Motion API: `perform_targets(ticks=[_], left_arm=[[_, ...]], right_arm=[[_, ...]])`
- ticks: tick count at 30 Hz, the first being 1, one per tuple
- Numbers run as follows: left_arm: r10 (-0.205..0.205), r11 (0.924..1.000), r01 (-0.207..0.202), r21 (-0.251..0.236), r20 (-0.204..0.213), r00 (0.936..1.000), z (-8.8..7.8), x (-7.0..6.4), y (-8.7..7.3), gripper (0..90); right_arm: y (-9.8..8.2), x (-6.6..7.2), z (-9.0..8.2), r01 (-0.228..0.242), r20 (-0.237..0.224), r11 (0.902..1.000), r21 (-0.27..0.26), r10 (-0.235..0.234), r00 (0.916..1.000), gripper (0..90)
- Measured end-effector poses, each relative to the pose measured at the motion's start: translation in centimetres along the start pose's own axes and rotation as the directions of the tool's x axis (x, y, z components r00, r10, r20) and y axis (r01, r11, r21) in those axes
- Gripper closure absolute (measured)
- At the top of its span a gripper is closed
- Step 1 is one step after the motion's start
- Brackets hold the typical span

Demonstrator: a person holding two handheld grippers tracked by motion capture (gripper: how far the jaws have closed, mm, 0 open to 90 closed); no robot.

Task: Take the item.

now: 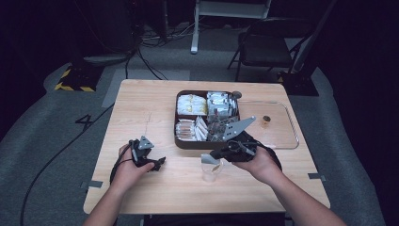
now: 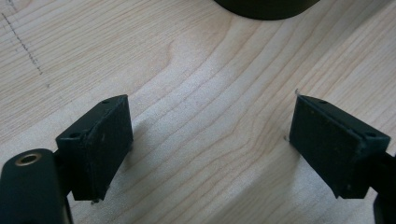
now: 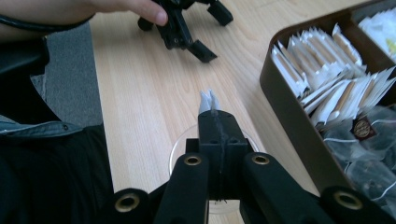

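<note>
Table [image 1: 155, 101]: light wood, pale grain, square top; a faint pencil line crosses it left of the box.
Floor: grey carpet, black cables trailing across it at left and behind the table.
Room: dark all round; a folding chair [image 1: 263, 47] stands behind the table at right, a yellow-and-black striped base [image 1: 75, 77] at back left, a white stand leg at back centre.
Box [image 1: 178, 141]: dark brown, divided into compartments, at mid-table; white and tan sachets in the left and rear sections, tea bags with strings at its right side.
Tray [image 1: 282, 134]: clear plastic, just right of the box and touching it, with a small brown piece on it.
Cup [image 1: 210, 170]: small, clear, upright on the table in front of the box.
Left gripper [image 2: 210, 140]: low over bare wood at front left, jaws wide apart, nothing between them.
Right gripper [image 3: 216, 116]: directly above the cup, jaws pressed together on a small white sachet [image 3: 208, 100], its torn top sticking out past the tips.
</note>
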State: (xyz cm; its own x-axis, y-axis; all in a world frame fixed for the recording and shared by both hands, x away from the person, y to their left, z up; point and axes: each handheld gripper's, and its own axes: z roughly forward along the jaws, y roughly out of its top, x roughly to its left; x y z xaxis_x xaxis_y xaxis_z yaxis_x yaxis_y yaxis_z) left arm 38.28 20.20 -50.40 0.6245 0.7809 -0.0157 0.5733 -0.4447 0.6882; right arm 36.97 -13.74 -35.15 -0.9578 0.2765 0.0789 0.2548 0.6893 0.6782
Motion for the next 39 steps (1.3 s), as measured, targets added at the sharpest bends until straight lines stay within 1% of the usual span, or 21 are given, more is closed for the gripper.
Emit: perform_targets(ticks=[3, 6, 8, 9, 11, 12, 14, 16, 18, 19, 20, 24, 25, 31, 34, 37, 39], left_arm=[[0.0, 1.0, 0.0, 0.0, 0.0, 1.0, 0.0, 0.0, 0.0, 13.7], [0.0, 1.0, 0.0, 0.0, 0.0, 1.0, 0.0, 0.0, 0.0, 13.7], [-0.001, 1.0, 0.001, 0.0, 0.001, 1.0, 0.0, 0.0, 0.0, 13.7], [0.0, 1.0, 0.0, 0.0, 0.0, 1.0, 0.0, 0.0, 0.0, 13.7], [-0.001, 1.0, 0.001, 0.0, 0.001, 1.0, 0.0, 0.0, 0.0, 13.7], [-0.001, 1.0, 0.001, 0.0, 0.001, 1.0, 0.0, 0.0, 0.0, 13.7], [-0.001, 1.0, 0.001, 0.0, 0.001, 1.0, 0.0, 0.0, 0.0, 13.7], [0.0, 1.0, 0.0, 0.001, 0.001, 1.0, 0.0, 0.0, 0.0, 13.7], [-0.001, 1.0, 0.001, 0.001, 0.001, 1.0, 0.0, 0.0, 0.0, 13.7], [-0.001, 1.0, 0.001, 0.001, 0.001, 1.0, 0.0, 0.0, 0.0, 13.7], [0.0, 1.0, 0.0, 0.001, 0.001, 1.0, 0.0, 0.0, 0.0, 13.7], [-0.001, 1.0, 0.001, 0.0, 0.001, 1.0, 0.0, 0.0, 0.0, 13.7], [-0.001, 1.0, 0.001, 0.0, 0.001, 1.0, 0.0, 0.0, 0.0, 13.7], [0.001, 1.0, -0.001, 0.0, 0.0, 1.0, 0.0, 0.0, 0.0, 13.7], [0.001, 1.0, -0.001, 0.0, 0.0, 1.0, 0.0, 0.0, 0.0, 13.7], [0.001, 1.0, -0.001, 0.0, 0.0, 1.0, 0.0, 0.0, 0.0, 13.7], [0.0, 1.0, 0.0, 0.0, 0.0, 1.0, 0.0, 0.0, 0.0, 13.7]], right_arm=[[-0.3, -0.1, 0.4, -0.009, 0.0, 0.9999, 0.013, 0.009, 1.0, 90.0], [-0.9, -0.3, 1.1, -0.017, 0.007, 0.9989, 0.044, 0.017, 0.9998, 90.0], [-0.9, -0.3, 1.2, -0.017, 0.012, 0.9984, 0.054, 0.016, 0.9998, 90.0], [-1.1, -0.4, 1.5, -0.018, 0.015, 0.997, 0.075, 0.017, 0.9997, 90.0], [-1.2, -0.3, 1.9, -0.015, 0.024, 0.9948, 0.101, 0.013, 0.9996, 90.0], [-1.2, -0.3, 1.9, -0.015, 0.024, 0.9948, 0.101, 0.013, 0.9996, 90.0], [-1.3, -0.3, 2.4, -0.014, 0.029, 0.9909, 0.134, 0.01, 0.9995, 90.0], [-1.3, -0.3, 2.6, -0.015, 0.028, 0.9898, 0.142, 0.011, 0.9996, 90.0], [-1.3, -0.3, 3.1, -0.009, 0.026, 0.9852, 0.171, 0.005, 0.9997, 90.0], [-1.3, -0.3, 3.1, -0.009, 0.026, 0.9852, 0.171, 0.005, 0.9997, 90.0], [-1.4, -0.2, 3.5, -0.009, 0.022, 0.9816, 0.191, 0.005, 0.9997, 90.0], [-1.5, -0.2, 4.2, -0.011, 0.022, 0.9743, 0.225, 0.007, 0.9997, 90.0], [-1.5, -0.2, 4.2, -0.011, 0.022, 0.9743, 0.225, 0.007, 0.9997, 90.0], [-1.6, -0.2, 5.4, -0.01, 0.013, 0.9618, 0.274, 0.007, 0.9999, 90.0], [-1.6, -0.2, 5.6, -0.012, 0.011, 0.9592, 0.283, 0.009, 0.9999, 90.0], [-1.6, -0.3, 6.1, -0.019, 0.005, 0.9507, 0.31, 0.019, 0.9998, 90.0], [-1.7, -0.3, 6.2, -0.016, 0.005, 0.9503, 0.311, 0.016, 0.9999, 88.8]])
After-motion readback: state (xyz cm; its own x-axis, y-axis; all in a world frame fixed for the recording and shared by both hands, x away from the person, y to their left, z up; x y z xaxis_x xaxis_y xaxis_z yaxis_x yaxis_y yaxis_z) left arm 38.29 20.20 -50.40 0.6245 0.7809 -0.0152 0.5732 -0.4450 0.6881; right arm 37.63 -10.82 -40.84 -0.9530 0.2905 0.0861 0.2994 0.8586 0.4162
